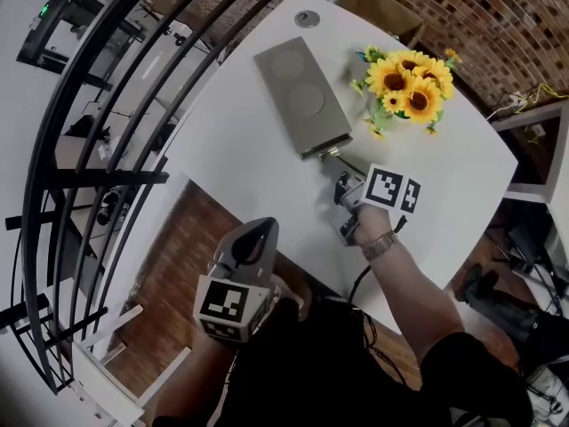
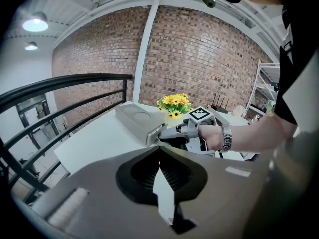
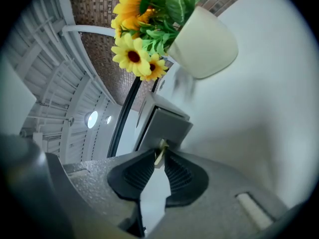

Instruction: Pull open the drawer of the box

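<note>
A flat grey box (image 1: 298, 87) lies on the white table (image 1: 240, 149), its drawer front (image 1: 326, 145) facing me and standing slightly out of the casing. My right gripper (image 1: 338, 160) is at that front. In the right gripper view its jaws (image 3: 160, 156) are shut on the small brass handle (image 3: 160, 151) of the drawer (image 3: 167, 127). My left gripper (image 1: 260, 227) hangs off the table's near edge over the floor, shut and empty (image 2: 159, 151). From the left gripper view the box (image 2: 137, 117) and the right gripper (image 2: 172, 136) show ahead.
A pot of sunflowers (image 1: 409, 83) stands right of the box, close to the right gripper (image 3: 204, 44). A black railing (image 1: 89, 149) curves along the left. A cardboard box (image 1: 382, 7) sits beyond the table. A round grommet (image 1: 307, 18) is at the table's far edge.
</note>
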